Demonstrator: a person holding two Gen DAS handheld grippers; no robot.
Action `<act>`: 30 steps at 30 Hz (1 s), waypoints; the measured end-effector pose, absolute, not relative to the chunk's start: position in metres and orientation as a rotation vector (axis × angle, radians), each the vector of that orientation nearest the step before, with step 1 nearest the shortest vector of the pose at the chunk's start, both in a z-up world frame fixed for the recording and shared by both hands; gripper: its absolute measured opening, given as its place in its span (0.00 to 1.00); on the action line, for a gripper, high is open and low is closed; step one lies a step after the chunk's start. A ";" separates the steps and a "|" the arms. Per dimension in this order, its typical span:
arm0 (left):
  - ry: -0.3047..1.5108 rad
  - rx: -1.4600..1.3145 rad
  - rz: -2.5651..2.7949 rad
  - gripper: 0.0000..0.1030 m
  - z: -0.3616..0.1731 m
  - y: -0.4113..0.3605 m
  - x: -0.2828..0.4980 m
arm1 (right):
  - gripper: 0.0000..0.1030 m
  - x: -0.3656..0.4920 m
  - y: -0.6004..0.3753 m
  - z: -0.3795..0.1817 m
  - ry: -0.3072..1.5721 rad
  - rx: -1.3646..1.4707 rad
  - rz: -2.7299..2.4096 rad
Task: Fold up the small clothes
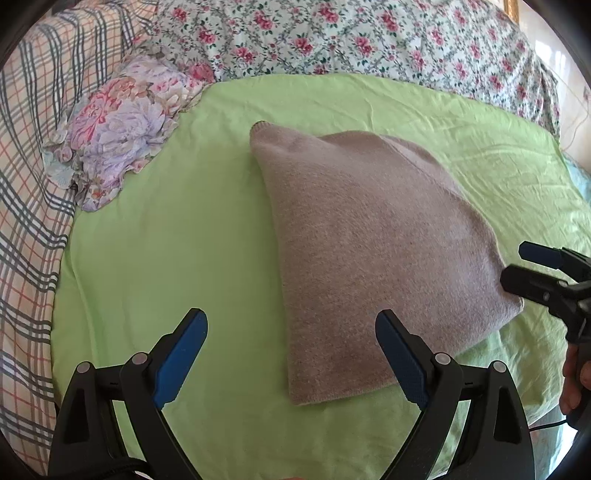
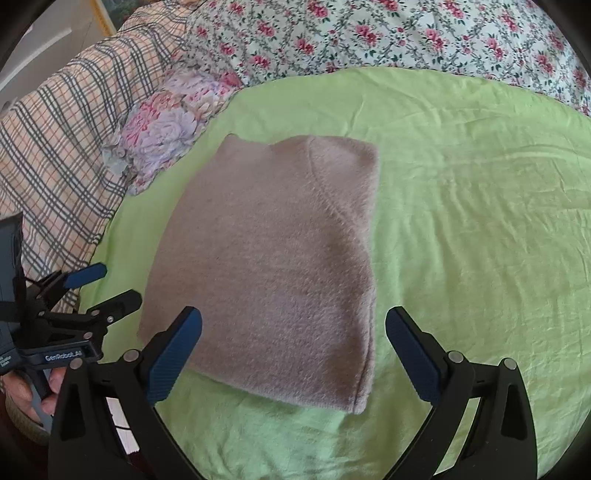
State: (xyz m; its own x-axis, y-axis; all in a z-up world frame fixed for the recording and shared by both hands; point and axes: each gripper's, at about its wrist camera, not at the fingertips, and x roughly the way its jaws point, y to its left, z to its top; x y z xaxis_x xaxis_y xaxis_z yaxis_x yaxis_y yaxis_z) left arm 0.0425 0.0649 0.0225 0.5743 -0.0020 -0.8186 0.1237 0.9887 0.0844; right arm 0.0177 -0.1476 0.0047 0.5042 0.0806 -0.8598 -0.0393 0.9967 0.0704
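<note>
While both claws are hanging above the bed, this is how each part is standing:

Left claw [image 1: 291, 347]: spreading wide and holding nothing; its blue pads [image 1: 181, 354] are hovering over the sheet, the right-hand pad lying across the sweater's near corner in its own view, though I cannot tell if it is touching.

Right claw [image 2: 293, 345]: also gaping wide and gripping nothing; its fingers are straddling the sweater's near edge from above, contact unclear.

Each claw in the other's view: the right one [image 1: 524, 269] is showing at the sweater's right corner; the left one [image 2: 107, 286] is sitting just beside the sweater's left edge, a hand [image 2: 26, 395] wrapping its handle.

Sweater [image 2: 273, 258]: lying folded into a flat, roughly square, pinkish-beige bundle in the middle of the sheet, a seam running diagonally across its top.

Sheet [image 2: 461, 221]: light green, lightly creased, covering the bed under the sweater.

Floral pillow [image 1: 122, 125]: resting at the sheet's far left, apart from the sweater.

Plaid cloth [image 1: 29, 184]: bunching along the left side.

Rose-print cover [image 2: 388, 33]: running across the far edge.
</note>
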 end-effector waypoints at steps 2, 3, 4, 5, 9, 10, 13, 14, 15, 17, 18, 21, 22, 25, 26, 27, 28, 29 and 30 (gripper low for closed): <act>0.957 0.156 -0.077 0.90 0.022 0.060 0.041 | 0.97 0.016 -0.144 0.002 1.053 0.026 0.085; 0.957 0.163 -0.078 0.90 0.021 0.058 0.040 | 0.97 0.015 -0.143 0.001 1.056 0.019 0.087; 0.957 0.168 -0.079 0.90 0.021 0.057 0.039 | 0.97 0.015 -0.142 0.000 1.061 0.011 0.086; 0.960 0.171 -0.080 0.90 0.020 0.056 0.038 | 0.97 0.015 -0.141 -0.002 1.068 0.003 0.084; 0.969 0.169 -0.091 0.90 0.018 0.055 0.037 | 0.97 0.014 -0.139 -0.005 1.086 -0.007 0.093; 0.970 0.170 -0.093 0.90 0.018 0.055 0.037 | 0.97 0.013 -0.138 -0.005 1.088 -0.010 0.094; 0.971 0.173 -0.092 0.91 0.018 0.055 0.036 | 0.97 0.012 -0.134 -0.007 1.096 -0.027 0.092; 0.972 0.172 -0.094 0.91 0.017 0.054 0.035 | 0.97 0.012 -0.133 -0.008 1.098 -0.031 0.091; 0.973 0.172 -0.096 0.91 0.017 0.054 0.035 | 0.97 0.011 -0.133 -0.008 1.100 -0.033 0.091; 0.973 0.175 -0.098 0.91 0.018 0.053 0.034 | 0.97 0.011 -0.133 -0.009 1.106 -0.034 0.093; 0.970 0.176 -0.098 0.91 0.018 0.052 0.033 | 0.97 0.011 -0.133 -0.009 1.108 -0.034 0.094; 0.971 0.176 -0.101 0.91 0.018 0.052 0.033 | 0.97 0.012 -0.132 -0.010 1.112 -0.045 0.093; 0.972 0.174 -0.099 0.91 0.018 0.052 0.033 | 0.97 0.012 -0.132 -0.010 1.113 -0.050 0.091; 0.973 0.172 -0.097 0.91 0.017 0.052 0.033 | 0.97 0.011 -0.131 -0.011 1.114 -0.051 0.090; 0.973 0.172 -0.097 0.91 0.017 0.053 0.033 | 0.97 0.011 -0.130 -0.010 1.114 -0.052 0.089; 0.974 0.171 -0.097 0.91 0.017 0.053 0.033 | 0.97 0.012 -0.130 -0.010 1.114 -0.052 0.088; 0.975 0.170 -0.097 0.91 0.017 0.053 0.033 | 0.97 0.012 -0.130 -0.010 1.114 -0.052 0.089; 0.976 0.171 -0.098 0.91 0.017 0.053 0.033 | 0.97 0.012 -0.130 -0.010 1.114 -0.052 0.090; 0.976 0.173 -0.096 0.91 0.017 0.053 0.033 | 0.97 0.012 -0.131 -0.010 1.114 -0.052 0.091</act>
State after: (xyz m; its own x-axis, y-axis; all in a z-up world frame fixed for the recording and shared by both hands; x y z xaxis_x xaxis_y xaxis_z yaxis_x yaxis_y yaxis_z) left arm 0.0329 0.0531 0.0166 0.5572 -0.0035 -0.8303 0.1587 0.9820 0.1023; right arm 0.0121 -0.1307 -0.0102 0.4381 0.0469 -0.8977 -0.0988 0.9951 0.0038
